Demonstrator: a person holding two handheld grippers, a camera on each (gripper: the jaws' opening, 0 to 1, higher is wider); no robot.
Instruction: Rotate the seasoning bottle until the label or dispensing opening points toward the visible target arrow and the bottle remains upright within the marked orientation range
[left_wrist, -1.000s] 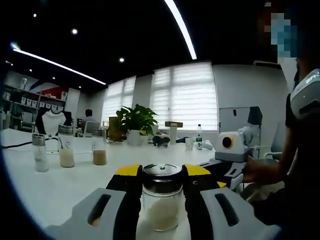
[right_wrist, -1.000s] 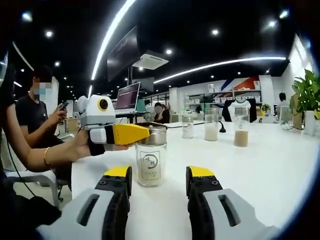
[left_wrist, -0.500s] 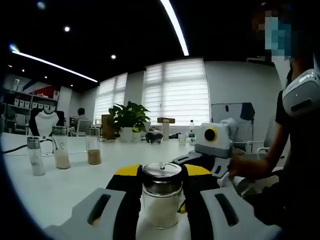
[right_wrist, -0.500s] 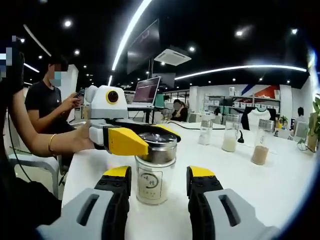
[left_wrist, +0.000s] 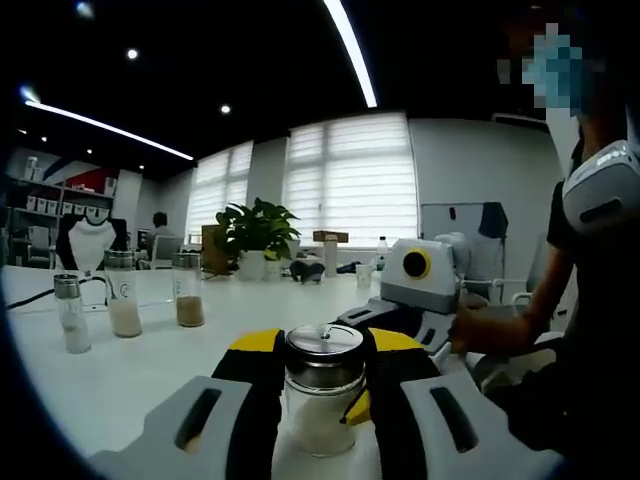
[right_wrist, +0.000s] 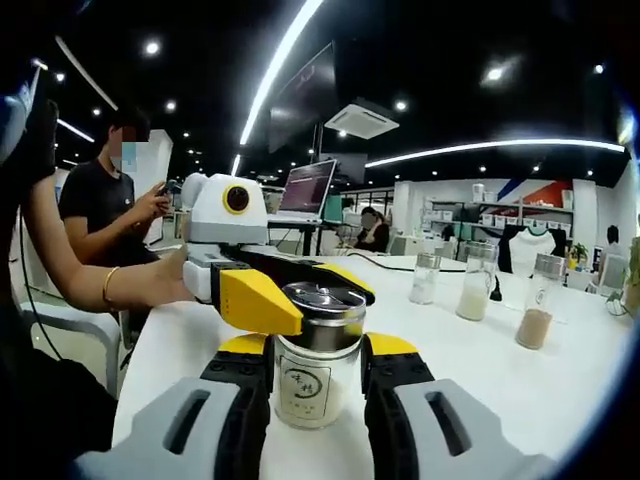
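Standing upright on the white tabletop (right_wrist: 560, 380), the seasoning bottle (right_wrist: 315, 360) is gripped at its metal cap by the left claw (left_wrist: 322, 375) while the right claw (right_wrist: 316, 375) closes around its glass body, label facing the right gripper view

Right gripper (right_wrist: 315, 350) has advanced from short of the seasoning bottle (right_wrist: 316, 354) to straddling it, jaws narrowed against the glass. In the left gripper view, its yellow fingertip (left_wrist: 357, 408) now appears beside the bottle (left_wrist: 322, 390).
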